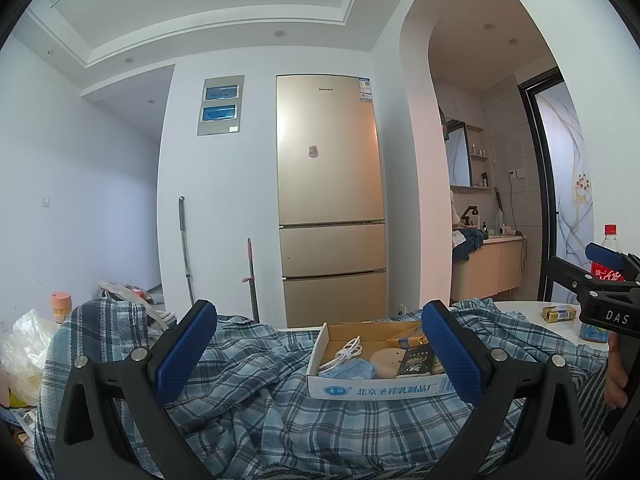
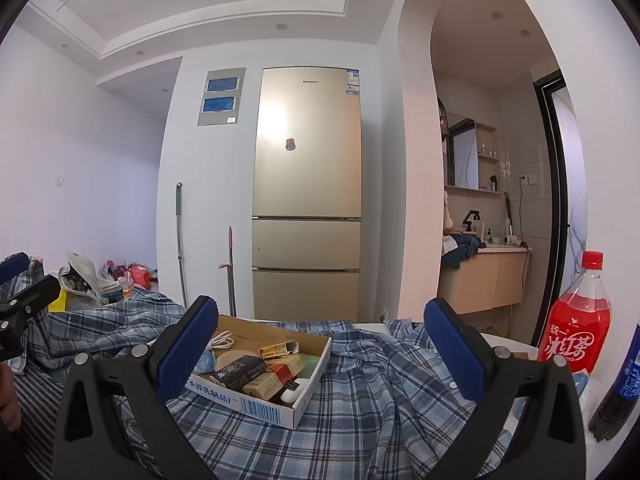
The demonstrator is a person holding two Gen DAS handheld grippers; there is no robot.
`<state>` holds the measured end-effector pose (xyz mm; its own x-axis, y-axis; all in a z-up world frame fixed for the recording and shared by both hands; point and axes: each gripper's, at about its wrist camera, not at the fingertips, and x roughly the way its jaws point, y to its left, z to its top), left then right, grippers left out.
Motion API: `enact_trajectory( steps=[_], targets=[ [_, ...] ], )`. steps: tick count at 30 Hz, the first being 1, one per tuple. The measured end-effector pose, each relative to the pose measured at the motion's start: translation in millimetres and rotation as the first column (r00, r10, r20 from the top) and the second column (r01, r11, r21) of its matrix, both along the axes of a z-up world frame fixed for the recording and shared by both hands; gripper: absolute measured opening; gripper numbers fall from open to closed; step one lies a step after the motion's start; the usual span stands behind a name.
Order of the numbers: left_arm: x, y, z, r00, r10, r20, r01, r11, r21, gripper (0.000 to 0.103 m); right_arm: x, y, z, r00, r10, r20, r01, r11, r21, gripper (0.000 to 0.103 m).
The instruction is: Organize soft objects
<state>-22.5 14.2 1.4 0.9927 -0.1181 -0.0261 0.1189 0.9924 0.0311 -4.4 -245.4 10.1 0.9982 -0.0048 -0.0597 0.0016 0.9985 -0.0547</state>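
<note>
Both grippers, left (image 1: 320, 354) and right (image 2: 322, 346), hover spread over the shirt (image 2: 360, 412). The box (image 2: 256, 396) sits on it, so I think it must be moved away first.

"北京圣祥乳制品厂" on cardboard box (image 1: 376, 390); "DAS" on right gripper (image 1: 608, 280); "统一" on red bottle (image 2: 576, 320).

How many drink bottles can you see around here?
2. A red-capped plastic bottle of red tea stands on the white table's right side; a dark bottle with a blue label stands beside it, partly cut off. Others may be hidden.
</note>
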Motion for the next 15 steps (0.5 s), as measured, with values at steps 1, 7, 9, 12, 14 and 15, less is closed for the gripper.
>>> enact_trajectory(
  steps=[1,7,9,12,14,15],
  targets=[
    [-0.1,0.0,0.0,1.000,0.000,0.000,0.000,1.000,0.000,0.103,-0.2,-0.2,-0.1,1.000,0.000,-0.001,0.000,1.000,-0.001,0.103],
    [0.0,-0.1,0.0,1.000,0.000,0.003,0.000,1.000,0.000,0.103,-0.5,-0.4,0.6,1.000,-0.001,0.002,0.001,1.000,0.001,0.103],
    [-0.1,-0.3,-0.3,1.000,0.001,-0.001,-0.001,1.000,0.003,0.103,-0.5,0.4,0.7,1.000,-0.001,0.005,0.001,1.000,0.000,0.103],
    [-0.1,0.1,0.4,1.000,0.000,-0.001,0.000,1.000,0.005,0.103,-0.5,1.1,0.6,1.000,-0.001,0.005,0.001,1.000,-0.001,0.103],
    [0.0,0.2,0.4,1.000,0.000,-0.002,0.000,1.000,0.005,0.103,-0.5,1.2,0.7,1.000,-0.002,0.005,0.002,1.000,-0.001,0.103],
    [-0.1,0.6,0.4,1.000,0.000,-0.002,0.000,1.000,0.005,0.103,-0.5,1.2,0.7,1.000,-0.002,0.006,0.002,1.000,-0.001,0.103]
  ],
)
